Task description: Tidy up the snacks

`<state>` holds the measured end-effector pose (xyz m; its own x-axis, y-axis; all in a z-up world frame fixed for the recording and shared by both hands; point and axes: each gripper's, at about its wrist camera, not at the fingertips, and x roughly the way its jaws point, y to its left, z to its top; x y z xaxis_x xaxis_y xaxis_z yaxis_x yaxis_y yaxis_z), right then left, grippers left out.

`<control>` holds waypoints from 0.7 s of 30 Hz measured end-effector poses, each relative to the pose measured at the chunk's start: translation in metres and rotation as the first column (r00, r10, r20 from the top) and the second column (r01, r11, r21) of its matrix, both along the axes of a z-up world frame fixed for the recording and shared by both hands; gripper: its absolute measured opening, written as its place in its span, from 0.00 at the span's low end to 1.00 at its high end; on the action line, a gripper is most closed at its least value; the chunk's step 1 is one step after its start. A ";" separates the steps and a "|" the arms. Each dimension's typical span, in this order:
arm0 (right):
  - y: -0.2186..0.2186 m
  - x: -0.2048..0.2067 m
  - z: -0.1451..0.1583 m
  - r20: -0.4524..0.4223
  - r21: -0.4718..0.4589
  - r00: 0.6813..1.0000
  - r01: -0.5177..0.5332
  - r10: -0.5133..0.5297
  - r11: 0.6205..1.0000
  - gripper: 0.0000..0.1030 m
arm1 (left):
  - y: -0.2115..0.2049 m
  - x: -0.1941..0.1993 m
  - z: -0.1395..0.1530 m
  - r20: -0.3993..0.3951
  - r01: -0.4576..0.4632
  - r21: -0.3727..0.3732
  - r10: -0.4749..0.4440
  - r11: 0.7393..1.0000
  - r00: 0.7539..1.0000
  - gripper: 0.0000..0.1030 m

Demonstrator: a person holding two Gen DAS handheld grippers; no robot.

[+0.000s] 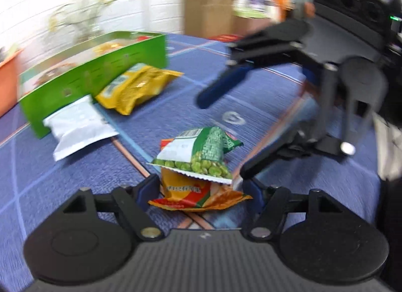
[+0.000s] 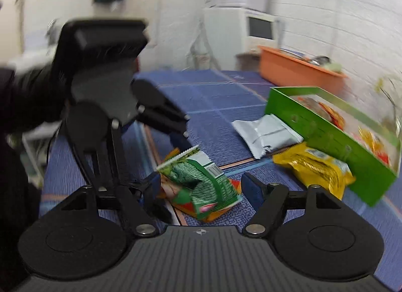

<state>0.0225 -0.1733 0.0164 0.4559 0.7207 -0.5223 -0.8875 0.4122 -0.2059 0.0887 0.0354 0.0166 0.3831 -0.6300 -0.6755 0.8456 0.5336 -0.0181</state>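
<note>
A green pea snack packet [image 1: 201, 154] lies on top of an orange snack packet [image 1: 198, 196] on the blue patterned surface. My left gripper [image 1: 201, 189] is open, its fingers either side of the orange packet. My right gripper [image 2: 201, 186] is open around the same pile, where the green packet [image 2: 201, 181] and the orange packet [image 2: 213, 213] show. The right gripper also shows in the left wrist view [image 1: 223, 131], and the left gripper in the right wrist view [image 2: 173, 164]. A yellow packet [image 1: 135, 87] and a white packet [image 1: 78, 126] lie by a green box [image 1: 93, 76].
The green box [image 2: 334, 136] holds several snack packets. The yellow packet [image 2: 316, 169] and white packet [image 2: 266, 133] lie against its side. An orange tub [image 2: 299, 69] stands by the white brick wall. A cardboard box [image 1: 208, 13] stands at the back.
</note>
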 end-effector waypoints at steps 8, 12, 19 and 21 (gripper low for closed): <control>0.021 0.030 0.001 -0.121 -0.099 0.973 -0.207 0.195 0.973 0.94 | -0.005 0.005 0.003 -0.036 0.103 0.044 -0.102 0.994 0.994 0.69; 0.014 0.045 0.003 -0.257 -0.032 0.942 -0.230 0.215 0.973 0.77 | -0.004 0.004 0.000 -0.028 0.103 0.032 -0.102 0.994 0.994 0.72; -0.030 0.026 0.007 -0.288 0.170 0.958 0.049 0.002 0.984 0.53 | -0.002 -0.005 -0.005 0.005 0.020 0.025 -0.020 0.999 1.000 0.91; -0.047 0.015 0.007 -0.285 0.206 0.957 0.110 -0.048 0.972 0.53 | -0.001 -0.011 -0.006 0.011 -0.002 0.017 0.002 1.000 1.000 0.92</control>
